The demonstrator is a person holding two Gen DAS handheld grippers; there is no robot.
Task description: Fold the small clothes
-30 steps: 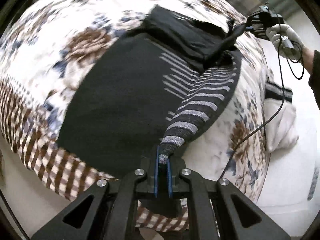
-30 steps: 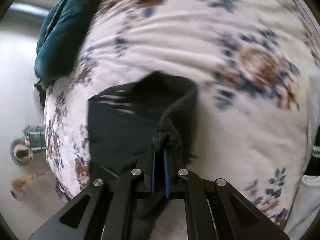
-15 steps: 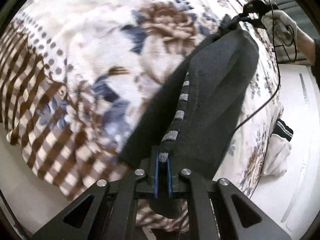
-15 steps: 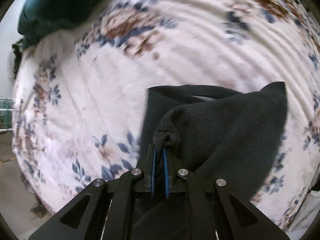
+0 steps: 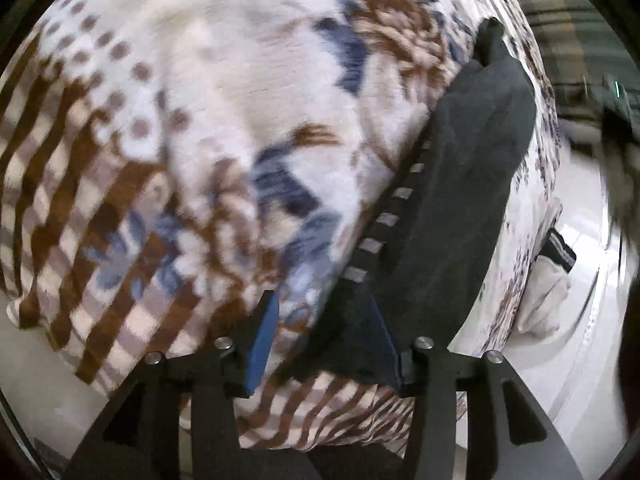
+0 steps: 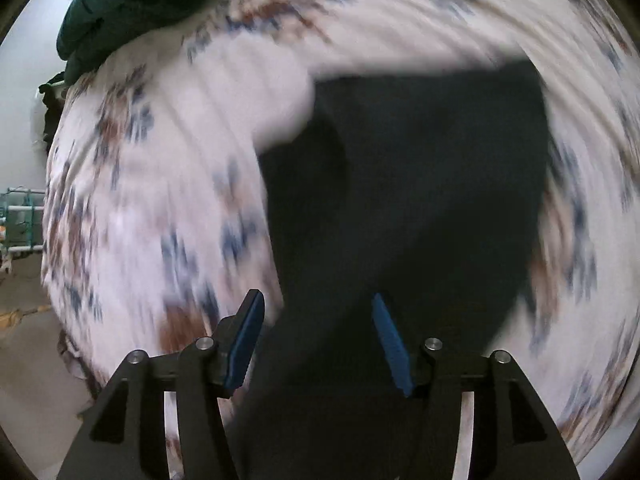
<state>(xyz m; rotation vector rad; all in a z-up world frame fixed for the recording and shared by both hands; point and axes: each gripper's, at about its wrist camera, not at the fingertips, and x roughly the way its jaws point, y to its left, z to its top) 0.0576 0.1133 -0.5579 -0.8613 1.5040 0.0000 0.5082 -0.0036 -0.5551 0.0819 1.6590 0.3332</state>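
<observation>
Dark garment [image 5: 460,208] with grey-striped edge lies folded lengthwise on floral blanket [image 5: 240,100] covering bed, narrow end toward far edge. Left gripper [image 5: 326,336] opening, blue-padded fingers [image 5: 262,336] apart; garment's near corner between them, against right finger. Right gripper [image 6: 318,340] opening over same garment [image 6: 420,200], cloth between spread fingers [image 6: 244,340], not pinched. Right view motion-blurred. Teal cushion [image 6: 120,4] at far left of bed; white cloth [image 5: 540,300] beside bed.

The bed [image 5: 248,92] lies bare over its wide middle. A folded dark garment [image 5: 472,184] runs along its right edge; a teal bundle [image 6: 120,4] fills the far-left corner.
</observation>
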